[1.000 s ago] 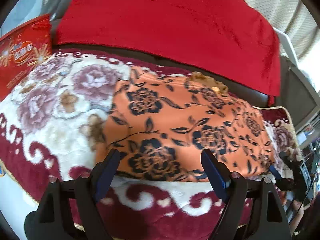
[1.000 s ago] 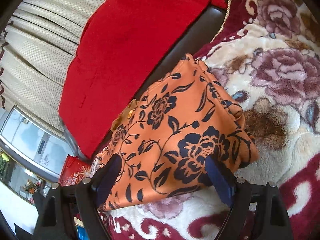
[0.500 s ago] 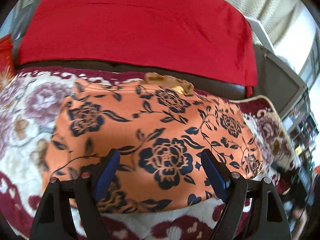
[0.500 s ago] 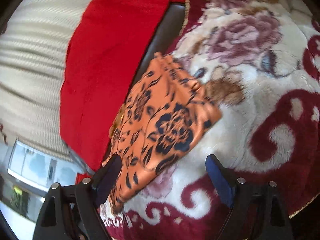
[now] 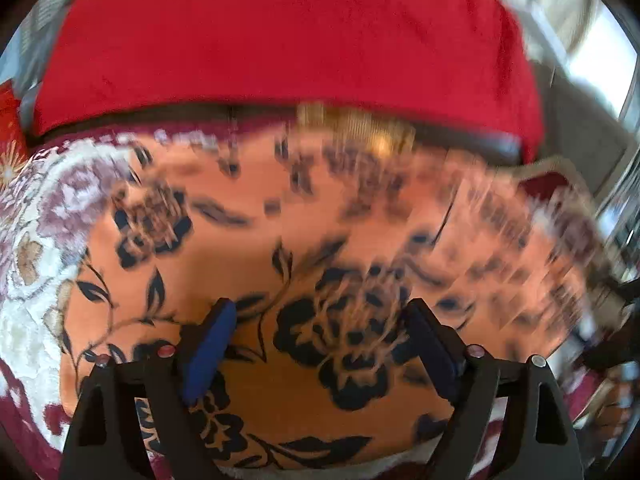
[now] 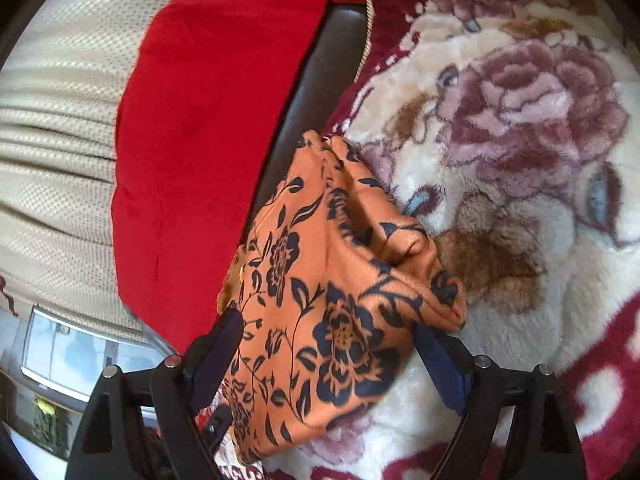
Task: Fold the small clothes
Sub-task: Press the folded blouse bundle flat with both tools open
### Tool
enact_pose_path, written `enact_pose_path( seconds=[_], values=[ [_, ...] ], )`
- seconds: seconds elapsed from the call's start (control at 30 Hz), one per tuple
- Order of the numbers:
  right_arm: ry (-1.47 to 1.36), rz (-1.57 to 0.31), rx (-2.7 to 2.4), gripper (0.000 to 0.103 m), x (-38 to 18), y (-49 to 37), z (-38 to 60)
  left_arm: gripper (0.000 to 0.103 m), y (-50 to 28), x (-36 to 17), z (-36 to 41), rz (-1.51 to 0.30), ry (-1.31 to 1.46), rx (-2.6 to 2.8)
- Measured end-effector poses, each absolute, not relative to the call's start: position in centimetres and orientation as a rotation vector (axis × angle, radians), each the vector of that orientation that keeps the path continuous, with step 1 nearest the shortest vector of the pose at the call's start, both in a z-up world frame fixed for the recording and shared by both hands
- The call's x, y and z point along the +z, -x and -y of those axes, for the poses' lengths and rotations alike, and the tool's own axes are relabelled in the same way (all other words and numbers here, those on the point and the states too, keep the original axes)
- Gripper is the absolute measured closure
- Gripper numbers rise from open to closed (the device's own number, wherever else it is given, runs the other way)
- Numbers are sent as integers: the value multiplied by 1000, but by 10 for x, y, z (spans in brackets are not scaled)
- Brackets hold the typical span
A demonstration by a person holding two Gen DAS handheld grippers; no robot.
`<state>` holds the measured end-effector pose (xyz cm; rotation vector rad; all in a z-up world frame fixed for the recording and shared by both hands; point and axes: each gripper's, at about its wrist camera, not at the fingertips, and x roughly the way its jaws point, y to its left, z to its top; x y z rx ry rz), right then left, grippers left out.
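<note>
Reaching both open grippers toward an orange floral garment [image 6: 340,280] lying flat on a plush blanket.

Your left gripper [image 5: 320,340] and right gripper [image 6: 328,356] hover with jaws spread, gripping nothing; next you likely need to pinch an edge. Beyond lie the rose-patterned blanket [image 6: 540,140], a red cushion [image 5: 280,40], then beige curtains [image 6: 60,120].

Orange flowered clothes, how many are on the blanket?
1: the orange flowered garment lies folded on the floral blanket, in front of the red cloth. Others may be hidden.
</note>
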<state>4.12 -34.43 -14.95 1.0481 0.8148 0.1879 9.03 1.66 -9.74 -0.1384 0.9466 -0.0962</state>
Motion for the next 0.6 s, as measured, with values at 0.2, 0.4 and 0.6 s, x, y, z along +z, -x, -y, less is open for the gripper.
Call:
enact_pose_path(
  seconds=[0.2,0.4,0.6],
  values=[
    [-973,-806,99,14,-147,-15,368,16,-83,-82,-18,-880,187,-83],
    [-749,-842,148,15,-127,-82,364,16,-80,-89,-8,-924,138,-86],
    [-547,-1067,293,83,-148,-135,339,16,-75,-80,-17,-922,154,-72]
  ],
)
